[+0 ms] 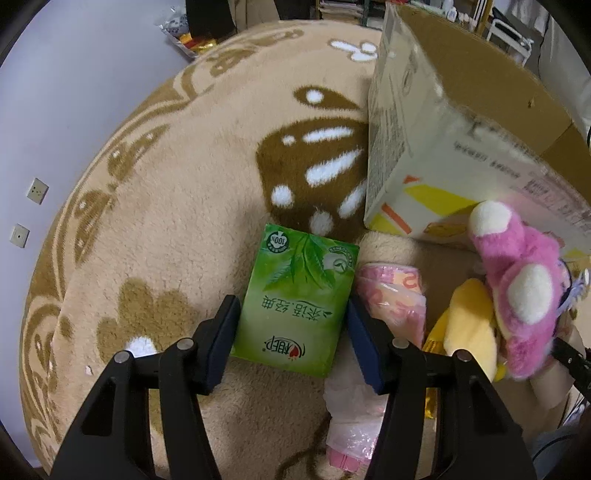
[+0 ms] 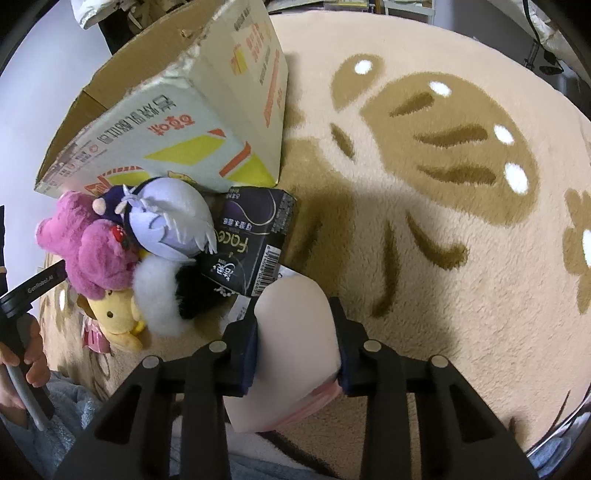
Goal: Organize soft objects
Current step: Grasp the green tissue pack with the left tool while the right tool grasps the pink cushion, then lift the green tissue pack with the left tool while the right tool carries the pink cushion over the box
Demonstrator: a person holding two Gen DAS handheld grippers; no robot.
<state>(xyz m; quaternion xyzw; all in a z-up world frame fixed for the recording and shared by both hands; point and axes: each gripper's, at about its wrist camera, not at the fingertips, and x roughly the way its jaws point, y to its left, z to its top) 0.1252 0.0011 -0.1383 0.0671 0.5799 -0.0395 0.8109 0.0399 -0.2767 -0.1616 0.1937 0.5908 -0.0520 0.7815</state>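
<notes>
A pale lilac-grey floor (image 1: 85, 96) is seen at far left — two wall-type sockets (image 1: 38, 190) set into it — while a round beige rug (image 1: 177, 206) with brown butterfly motifs is spread across the middle, white metal shelving (image 1: 511, 35) glimpsed far right.

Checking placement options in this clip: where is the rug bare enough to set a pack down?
Bare rug lies right of the cardboard box and black tissue pack, and left of the green tissue pack. Crowded: plush toys piled before the box.
</notes>
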